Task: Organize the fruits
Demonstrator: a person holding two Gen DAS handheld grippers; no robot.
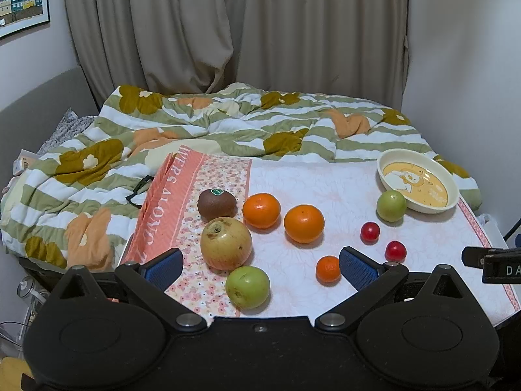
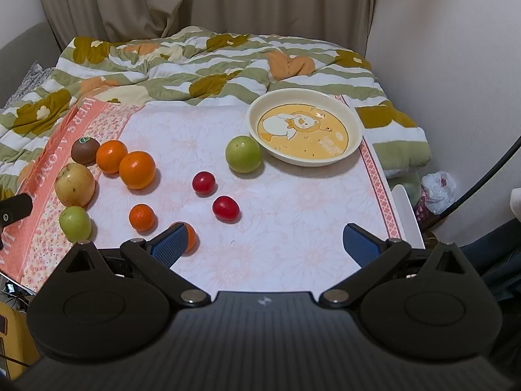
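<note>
Fruits lie loose on a floral tablecloth (image 2: 276, 244). At the left are a kiwi (image 1: 216, 204), a yellow pear (image 1: 226, 243), a green apple (image 1: 247, 287) and two oranges (image 1: 261, 210) (image 1: 303, 223). Two red tomatoes (image 2: 203, 182) (image 2: 225, 207) lie mid-table, a small mandarin (image 2: 141, 217) nearer, another mandarin (image 2: 191, 236) half hidden behind my right gripper's left finger. A second green apple (image 2: 244, 153) sits against a cream cartoon plate (image 2: 260, 110), which is empty. My left gripper (image 1: 260, 265) and right gripper (image 2: 265, 244) are both open, empty, above the near table edge.
A bed with a green-striped floral quilt (image 1: 211, 130) lies behind the table, curtains (image 1: 234, 26) beyond. A wall stands at the right. A plastic bag (image 2: 438, 190) and a dark cable (image 2: 482, 179) sit beside the table's right edge. The right gripper shows in the left wrist view (image 1: 495, 262).
</note>
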